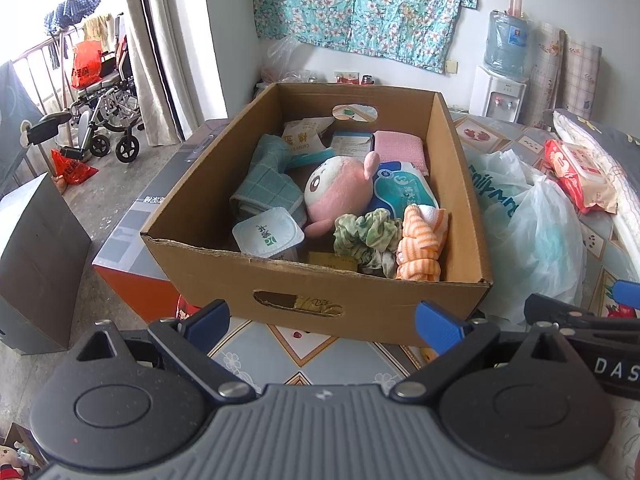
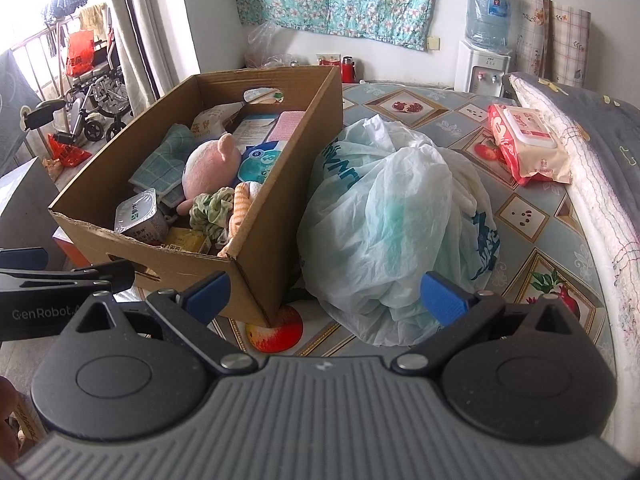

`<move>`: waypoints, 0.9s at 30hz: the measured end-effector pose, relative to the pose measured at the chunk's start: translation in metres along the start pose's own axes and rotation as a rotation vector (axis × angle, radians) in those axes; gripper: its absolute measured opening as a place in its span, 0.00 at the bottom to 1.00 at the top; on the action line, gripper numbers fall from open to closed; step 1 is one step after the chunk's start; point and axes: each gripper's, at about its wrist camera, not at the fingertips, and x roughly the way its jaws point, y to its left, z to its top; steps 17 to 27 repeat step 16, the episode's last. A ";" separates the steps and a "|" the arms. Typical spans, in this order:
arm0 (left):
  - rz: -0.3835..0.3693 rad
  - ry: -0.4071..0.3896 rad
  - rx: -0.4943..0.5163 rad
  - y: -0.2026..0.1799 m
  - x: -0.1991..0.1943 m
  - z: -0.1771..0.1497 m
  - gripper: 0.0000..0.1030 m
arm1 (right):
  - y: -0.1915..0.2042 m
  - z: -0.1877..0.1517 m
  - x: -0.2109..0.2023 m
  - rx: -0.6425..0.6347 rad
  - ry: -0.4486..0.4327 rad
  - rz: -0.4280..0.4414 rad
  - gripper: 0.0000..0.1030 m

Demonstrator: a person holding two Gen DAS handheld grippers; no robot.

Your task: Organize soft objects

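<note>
Both grippers, left gripper (image 1: 324, 322) & right gripper (image 2: 326, 294), released, empty, short of cardboard box (image 1: 460, 200). Pink plush (image 1: 340, 194) sits mid-box. I'd descend vertically, pinch its body.

The cardboard box (image 1: 320, 280) hides with its near wall the lower parts of the yogurt cup (image 1: 267, 237), the green scrunchie (image 1: 366, 236) and the orange striped cloth (image 1: 420, 244). The pink plush toy (image 1: 340, 196) covers part of the blue wipes pack (image 1: 404, 192) behind it. What the white plastic bag (image 2: 392, 232) holds cannot be told. In the left wrist view, the right gripper (image 1: 624, 296) is cut off by the picture's edge; print on the far packets is too small to read
</note>
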 end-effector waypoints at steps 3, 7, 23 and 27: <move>0.000 0.001 0.000 0.000 0.000 0.000 0.97 | 0.000 0.000 0.000 -0.001 -0.001 -0.001 0.99; 0.000 0.002 0.000 0.000 0.000 -0.001 0.97 | 0.000 0.000 0.000 0.001 0.002 0.000 0.99; -0.004 0.009 -0.004 0.002 0.002 -0.003 0.97 | 0.002 -0.001 0.004 -0.002 0.015 0.000 0.99; -0.004 0.009 -0.004 0.002 0.002 -0.003 0.97 | 0.002 -0.001 0.004 -0.002 0.015 0.000 0.99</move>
